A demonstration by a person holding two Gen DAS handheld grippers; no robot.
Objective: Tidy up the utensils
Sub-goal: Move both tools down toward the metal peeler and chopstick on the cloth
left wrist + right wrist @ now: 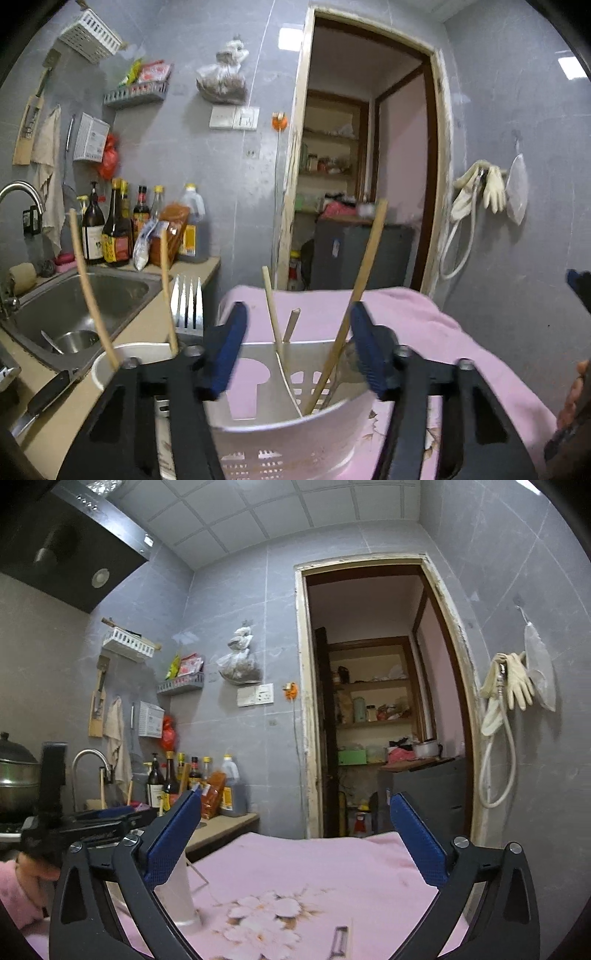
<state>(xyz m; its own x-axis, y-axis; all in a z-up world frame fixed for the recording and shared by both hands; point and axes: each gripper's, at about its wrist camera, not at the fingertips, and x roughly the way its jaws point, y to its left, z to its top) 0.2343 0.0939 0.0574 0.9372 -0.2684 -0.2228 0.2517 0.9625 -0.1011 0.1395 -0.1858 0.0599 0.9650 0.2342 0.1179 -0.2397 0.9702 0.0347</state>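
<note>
In the left wrist view a white plastic utensil basket [288, 417] stands on a pink cloth [424, 325]. It holds several wooden chopsticks [365, 266] and a spoon. My left gripper [297, 306] has its blue pads against the basket's two sides. To the left a round white holder [107, 356] carries two more chopsticks [86, 284], and a fork [188, 306] stands tines up beside it. My right gripper [295, 795] hangs wide open over the flower-printed pink cloth [314, 867] with nothing between its fingers. A frosted white container [177, 890] shows behind its left finger.
A steel sink [77, 306] with a tap, sauce bottles [114, 229] and a knife [44, 402] fill the counter on the left. An open doorway [362, 166] lies straight ahead. A small metal utensil [339, 941] lies on the cloth. A pot [16, 775] sits at far left.
</note>
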